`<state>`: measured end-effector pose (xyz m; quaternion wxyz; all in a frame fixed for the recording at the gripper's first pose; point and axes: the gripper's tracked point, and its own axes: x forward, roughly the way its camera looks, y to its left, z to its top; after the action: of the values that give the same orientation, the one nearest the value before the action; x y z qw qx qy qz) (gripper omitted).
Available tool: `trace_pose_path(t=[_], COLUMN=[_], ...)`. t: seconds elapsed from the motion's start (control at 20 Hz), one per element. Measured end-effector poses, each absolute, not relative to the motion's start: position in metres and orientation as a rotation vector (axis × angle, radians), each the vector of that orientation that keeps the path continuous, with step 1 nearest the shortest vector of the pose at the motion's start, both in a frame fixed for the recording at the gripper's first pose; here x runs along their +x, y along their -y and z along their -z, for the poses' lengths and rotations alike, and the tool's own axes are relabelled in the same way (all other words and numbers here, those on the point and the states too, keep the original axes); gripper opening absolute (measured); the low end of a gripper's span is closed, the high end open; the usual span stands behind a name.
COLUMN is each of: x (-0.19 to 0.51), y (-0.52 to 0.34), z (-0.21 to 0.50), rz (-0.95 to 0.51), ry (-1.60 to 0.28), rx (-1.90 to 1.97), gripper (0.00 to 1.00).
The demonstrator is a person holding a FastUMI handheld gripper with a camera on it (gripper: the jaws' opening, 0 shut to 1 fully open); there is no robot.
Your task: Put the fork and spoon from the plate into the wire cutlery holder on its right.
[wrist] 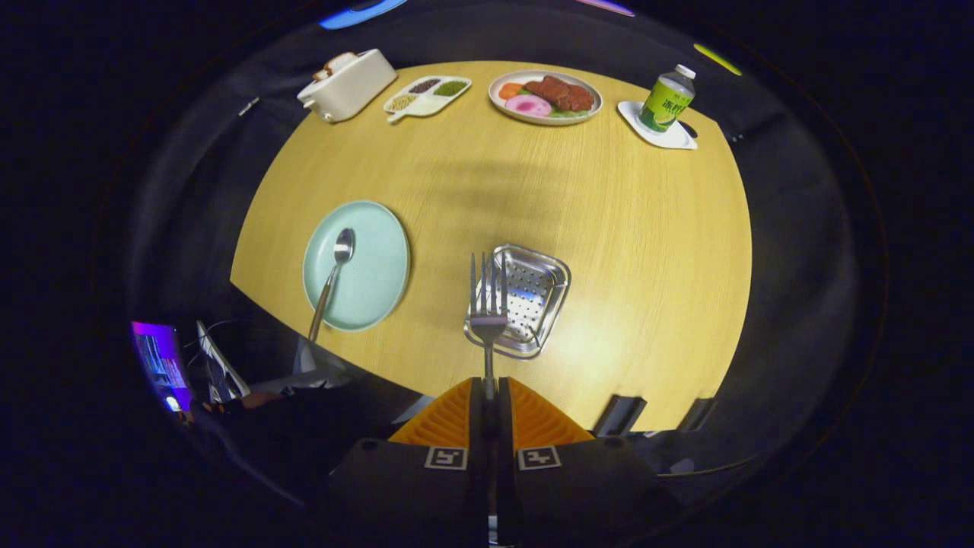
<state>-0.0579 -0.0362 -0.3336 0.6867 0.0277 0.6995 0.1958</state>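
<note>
My gripper (488,390) is shut on the handle of a metal fork (487,304), which sticks out ahead of the fingers with its tines pointing away. The fork hangs high over the near left rim of the perforated steel cutlery holder (533,297) on the wooden table. To the left of the holder lies a pale green plate (373,281). A metal spoon (332,278) rests on that plate, bowl away from me, its handle poking over the near rim.
Along the far edge of the round wooden table (647,251) stand a white toaster (346,84), a divided dish of beans (428,95), a plate of food (545,97) and a green bottle (666,99) on a white coaster. The table's near edge runs just below the holder.
</note>
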Motion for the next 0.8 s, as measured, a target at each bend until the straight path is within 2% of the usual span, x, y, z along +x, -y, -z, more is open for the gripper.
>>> trace_pose_path(t=[0.1, 0.45, 0.8], x=[-0.066, -0.066, -0.055], y=[0.047, 0.055, 0.045], z=[0.34, 0.361, 0.373], rz=[-0.464, -0.49, -0.44], ry=[-1.691, -1.935, -1.984], rx=[0.022, -0.196, -0.23], gripper=[0.1, 0.09, 0.13])
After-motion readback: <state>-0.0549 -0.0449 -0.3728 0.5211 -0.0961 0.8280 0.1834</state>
